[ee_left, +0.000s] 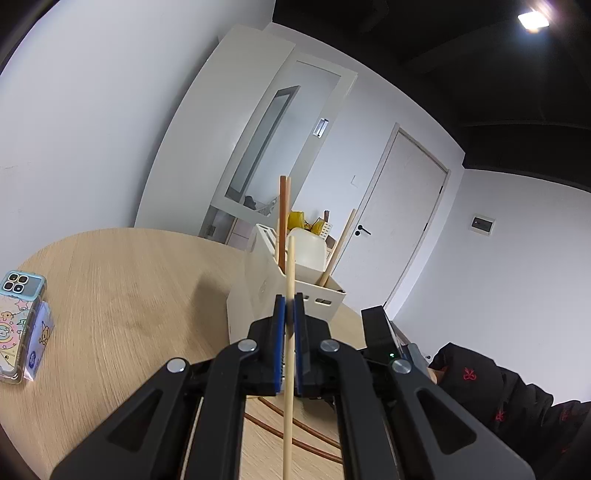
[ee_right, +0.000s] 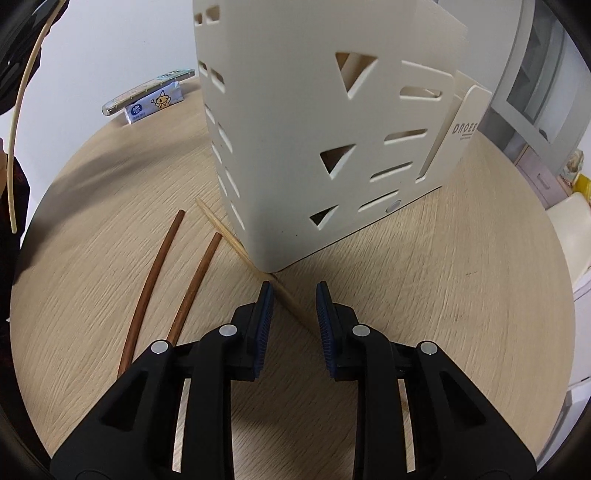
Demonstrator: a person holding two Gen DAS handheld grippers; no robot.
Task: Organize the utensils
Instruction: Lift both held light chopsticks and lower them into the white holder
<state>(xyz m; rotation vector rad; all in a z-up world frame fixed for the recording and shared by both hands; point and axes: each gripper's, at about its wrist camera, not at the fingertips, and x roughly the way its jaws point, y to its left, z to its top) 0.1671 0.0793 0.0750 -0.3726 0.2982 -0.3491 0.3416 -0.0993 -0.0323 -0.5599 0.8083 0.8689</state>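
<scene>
- Cream utensil holder (ee_right: pixel 295 147) reads "DROES", cut off.
- Round wooden worktop (ee_right: pixel 443 295); white walls.
- Left hand-held gripper (ee_left: pixel 290 306) clenches pale chopstick (ee_left: pixel 290 266).
- Right hand-held gripper (ee_right: pixel 294 295) released.

Both views are bright and evenly lit. A ceiling lamp (ee_left: pixel 533 19) flares at one o'clock in the left view against a dark ceiling. Soft shadows fall on the desk (ee_left: pixel 110 295) at nine o'clock of the holder (ee_right: pixel 314 147). Straight edges bow toward the rims, corners vignette black, and the desk grain smears slightly.
</scene>
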